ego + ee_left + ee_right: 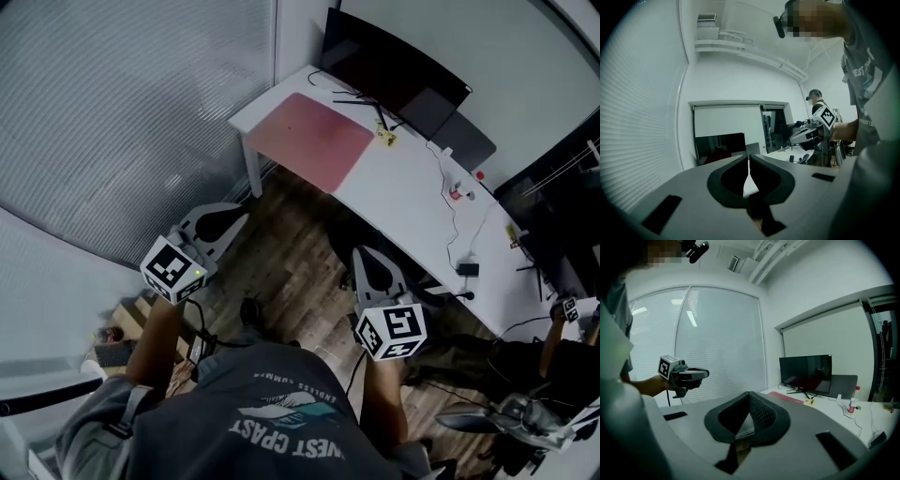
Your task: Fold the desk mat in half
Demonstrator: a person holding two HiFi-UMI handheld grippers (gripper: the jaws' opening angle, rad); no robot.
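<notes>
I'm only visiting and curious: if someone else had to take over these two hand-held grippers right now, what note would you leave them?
Left hand-held gripper: shut, nothing between its jaws, held in the air away from the desk.
Right hand-held gripper: shut and empty too, also short of the desk.
Desk mat: pink, lying flat and unfolded on the white desk, at the end near the blinds, in front of the monitor.
Done: nothing yet; the mat is untouched.
Left: step up to the desk, grip one edge of the mat, and bring it over onto the opposite edge.
</notes>
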